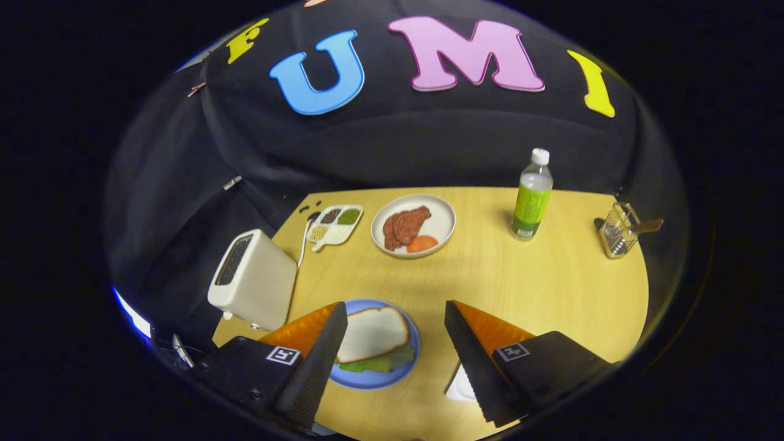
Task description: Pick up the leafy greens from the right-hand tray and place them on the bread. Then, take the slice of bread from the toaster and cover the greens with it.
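The hand-held gripper (pixel 392 343) is wide open and holds nothing. The blue plate (pixel 411 358) sits on the worktop (pixel 551 288), partly behind the left finger and reaching into the gap between the fingers. On it, a slice of bread (pixel 372 334) covers the leafy greens (pixel 380 363), whose edge shows below the slice. The toaster (pixel 252 278) stands beyond the left finger. A white plate (pixel 441 211) carrying meat (pixel 405 225) lies further ahead, with a bottle (pixel 531 196) beside it.

Bread slice (pixel 372 334) atop greens (pixel 380 362)
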Demonstrator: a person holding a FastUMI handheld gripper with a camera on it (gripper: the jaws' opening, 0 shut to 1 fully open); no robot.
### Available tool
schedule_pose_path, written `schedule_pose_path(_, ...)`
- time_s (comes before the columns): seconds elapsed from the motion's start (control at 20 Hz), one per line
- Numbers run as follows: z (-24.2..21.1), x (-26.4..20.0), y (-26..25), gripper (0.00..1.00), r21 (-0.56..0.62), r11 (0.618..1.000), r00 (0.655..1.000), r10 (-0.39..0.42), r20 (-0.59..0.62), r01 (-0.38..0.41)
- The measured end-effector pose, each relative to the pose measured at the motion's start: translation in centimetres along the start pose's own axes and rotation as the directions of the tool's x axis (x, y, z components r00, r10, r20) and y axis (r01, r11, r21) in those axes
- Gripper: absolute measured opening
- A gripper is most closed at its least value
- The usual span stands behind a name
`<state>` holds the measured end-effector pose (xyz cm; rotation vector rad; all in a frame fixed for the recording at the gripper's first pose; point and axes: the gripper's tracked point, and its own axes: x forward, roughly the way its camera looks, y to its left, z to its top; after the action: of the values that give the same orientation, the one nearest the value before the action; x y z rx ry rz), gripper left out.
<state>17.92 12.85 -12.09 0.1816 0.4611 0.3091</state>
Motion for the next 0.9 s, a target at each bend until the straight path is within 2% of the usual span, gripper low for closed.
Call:
schedule_pose_path(0.25, 7.3, -6.4, -3.4, 0.99, -0.041, 0.995, 0.979, -0.080, 0.186, 0.089)
schedule_pose_path(0.35, 10.7, -9.4, -4.8, 0.99, -0.042, 0.991, 0.954, -0.111, 0.279, 0.128)
schedule_pose_path(0.5, 14.6, -14.9, -7.2, 0.99, -0.034, 0.982, 0.893, -0.155, 0.422, 0.187)
schedule_pose_path(0.75, 13.7, -21.7, -10.4, 0.99, -0.018, 0.972, 0.843, -0.194, 0.502, 0.235)
schedule_pose_path(0.9, 11.1, -23.7, -12.4, 0.99, -0.077, 0.948, 0.812, -0.222, 0.540, 0.310)
